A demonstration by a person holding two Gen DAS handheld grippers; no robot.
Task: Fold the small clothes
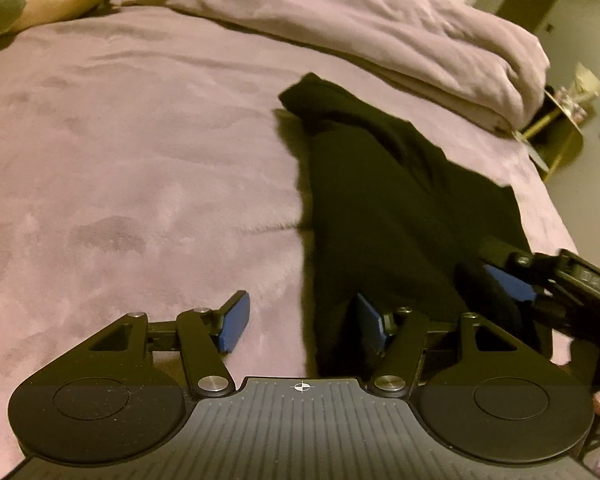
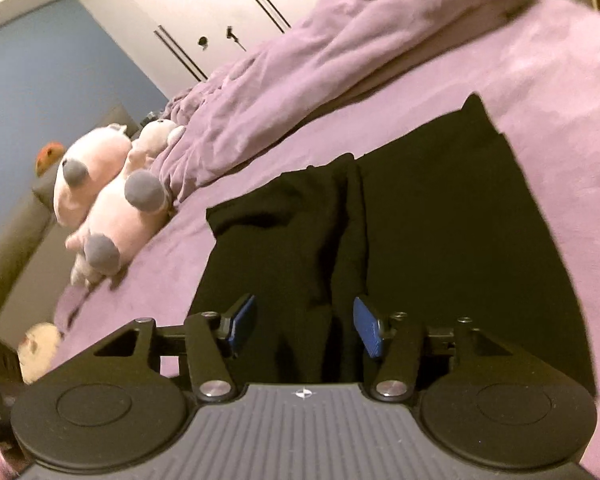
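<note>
A wide purple bed fills the room. Along its far side lies a rumpled duvet, with pink plush toys at the far left by white wardrobe doors. A black garment lies flat on the near right part of the bed, nothing on top of it. The left gripper stands released at the garment's left edge, one pad over bare sheet. The right gripper hangs over the cloth, jaws apart, gripping nothing.
</note>
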